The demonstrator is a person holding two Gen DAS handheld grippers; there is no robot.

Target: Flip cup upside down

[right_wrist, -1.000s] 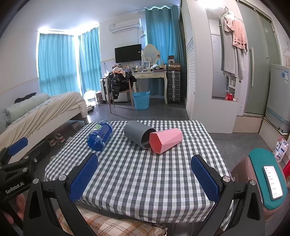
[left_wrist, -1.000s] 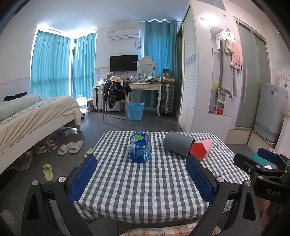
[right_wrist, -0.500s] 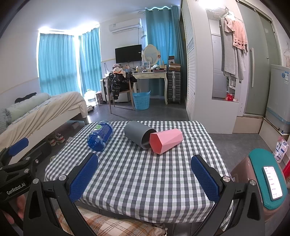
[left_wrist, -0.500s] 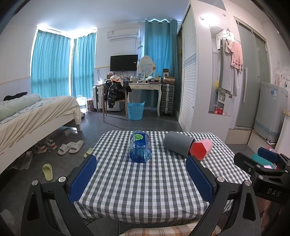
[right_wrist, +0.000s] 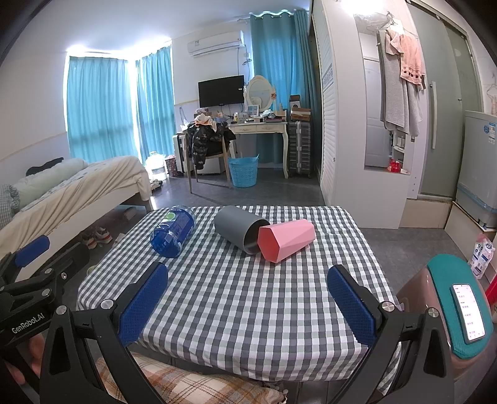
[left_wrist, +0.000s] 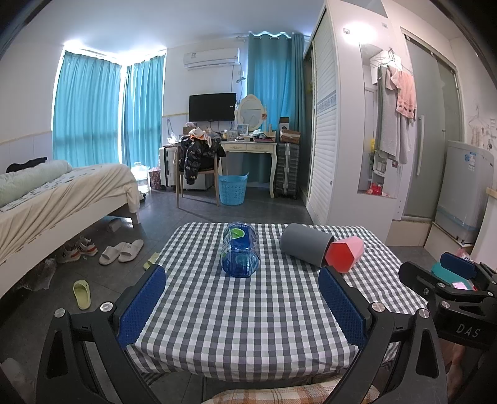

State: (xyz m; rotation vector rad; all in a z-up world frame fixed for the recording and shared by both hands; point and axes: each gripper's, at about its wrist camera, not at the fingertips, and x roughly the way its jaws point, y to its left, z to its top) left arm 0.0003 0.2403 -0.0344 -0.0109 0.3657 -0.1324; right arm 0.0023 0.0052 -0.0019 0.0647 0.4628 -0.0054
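Three cups: blue (left_wrist: 239, 253), grey (left_wrist: 304, 248), pink (left_wrist: 344, 253); one table (left_wrist: 242, 326).

Daylight glows through teal curtains (left_wrist: 87, 108), blowing out above them. Ceiling lamp glare on wardrobe (right_wrist: 348, 6). Sharp focus; heavy fisheye bending, dark vignetted corners.

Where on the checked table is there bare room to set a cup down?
The near half of the table is bare cloth, between both open hand-held grippers and the cups. The far half is crowded: blue cup on the left, grey cup touching the pink cup at centre-right.
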